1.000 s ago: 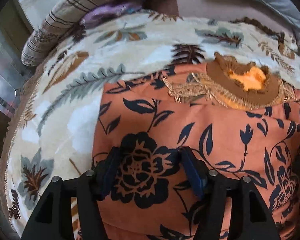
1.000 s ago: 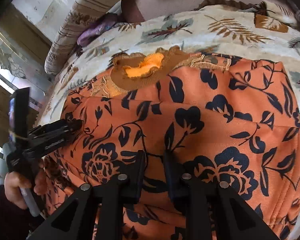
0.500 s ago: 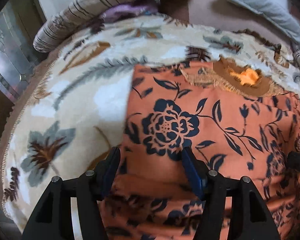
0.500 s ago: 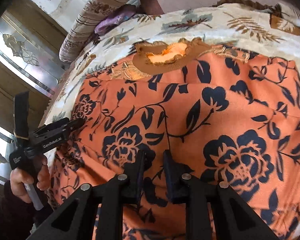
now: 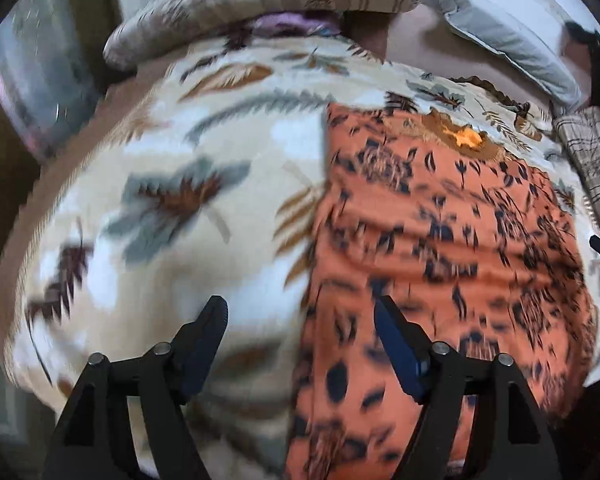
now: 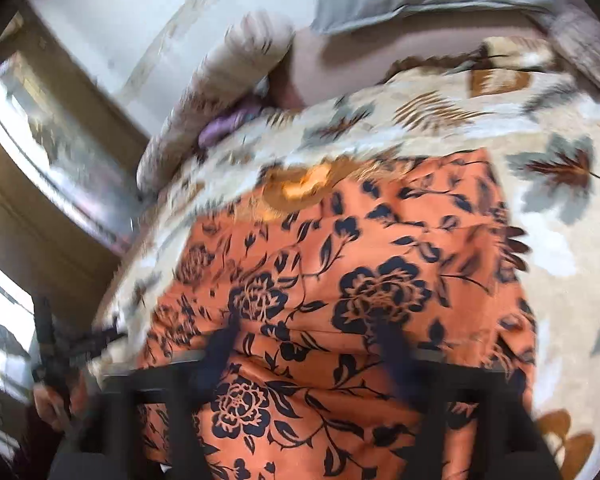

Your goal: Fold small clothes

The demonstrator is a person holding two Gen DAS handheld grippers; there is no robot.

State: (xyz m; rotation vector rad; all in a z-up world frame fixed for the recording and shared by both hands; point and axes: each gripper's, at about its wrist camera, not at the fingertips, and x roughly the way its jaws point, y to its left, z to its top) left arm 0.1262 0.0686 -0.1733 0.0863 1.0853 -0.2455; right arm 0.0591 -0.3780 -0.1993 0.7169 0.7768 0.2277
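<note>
An orange garment (image 5: 440, 240) with dark blue flowers and a brown knitted collar (image 5: 466, 138) lies folded into a long strip on the leaf-patterned blanket (image 5: 180, 200). It also shows in the right wrist view (image 6: 360, 280). My left gripper (image 5: 300, 320) is open and empty, over the garment's left edge near its lower end. My right gripper (image 6: 308, 340) is open and empty above the garment's lower part; its fingers are blurred by motion. The left gripper shows at the left of the right wrist view (image 6: 80, 344).
A striped bolster pillow (image 5: 268, 8) and a purple cloth (image 5: 292, 22) lie at the bed's far end. A grey pillow (image 5: 500, 32) lies at the back right. A mirrored wooden frame (image 6: 60, 160) stands to the left of the bed.
Both grippers have drawn back and up from the garment. My right gripper, shut before, has opened wide and let go of the cloth. The left gripper has shifted left.
</note>
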